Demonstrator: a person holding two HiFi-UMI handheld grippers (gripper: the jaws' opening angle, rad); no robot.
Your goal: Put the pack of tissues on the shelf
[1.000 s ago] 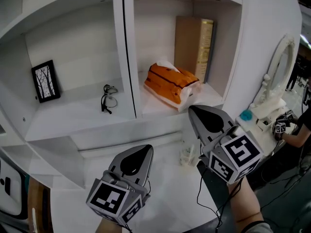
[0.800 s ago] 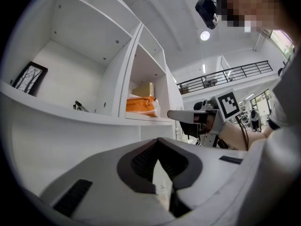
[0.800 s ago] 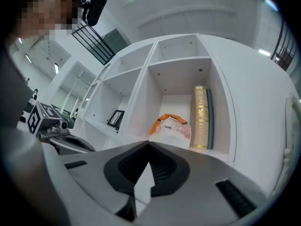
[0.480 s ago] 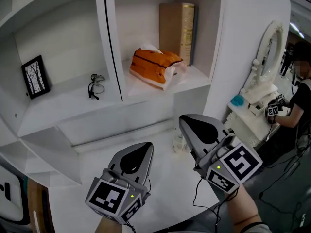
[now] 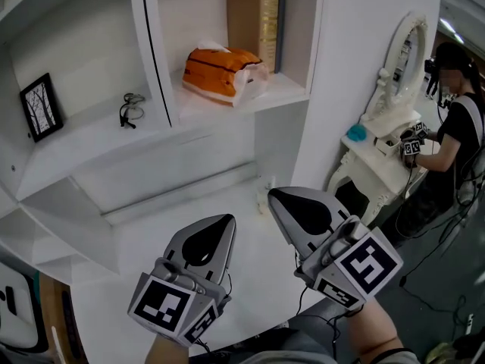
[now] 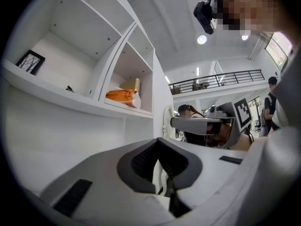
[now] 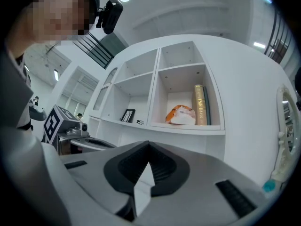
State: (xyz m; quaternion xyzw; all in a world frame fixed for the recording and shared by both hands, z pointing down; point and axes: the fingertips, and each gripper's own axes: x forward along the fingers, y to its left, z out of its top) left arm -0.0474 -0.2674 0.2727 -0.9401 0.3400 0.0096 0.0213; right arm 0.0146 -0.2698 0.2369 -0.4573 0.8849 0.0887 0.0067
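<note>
Orange soft pack of tissues (image 5: 218, 70): lying on the board of the right compartment of the white shelf unit (image 5: 227, 139). Its white wrapper end faces the front edge and a white tissue sticks out on top.
Neighbour: tall tan book (image 5: 255, 14), upright just behind and to the right of the pack. Can't tell if they touch.
Left gripper (image 5: 206, 241): grey, jaws together, nothing between them. It sits low in the head view over the white desk top (image 5: 250, 271).
Right gripper (image 5: 305, 215): jaws closed pad to pad, empty. It is beside the left one, tip toward the shelf base.
Pack vs grippers: well apart. The pack is up on the shelf; both grippers are below it and out in front, neither touching it.
Left gripper view: pack (image 6: 121, 96) is above and left of the left gripper (image 6: 158, 142).
Right gripper view: pack (image 7: 180, 115) is above and right of the right gripper (image 7: 149, 146), with the book on its right.
Left compartment: small black-framed tree picture (image 5: 39, 106) at the back wall, pair of dark glasses (image 5: 130, 109) near the divider.
Far right: white dressing table with oval mirror (image 5: 400, 67), and a person in black (image 5: 458, 135) at it.
</note>
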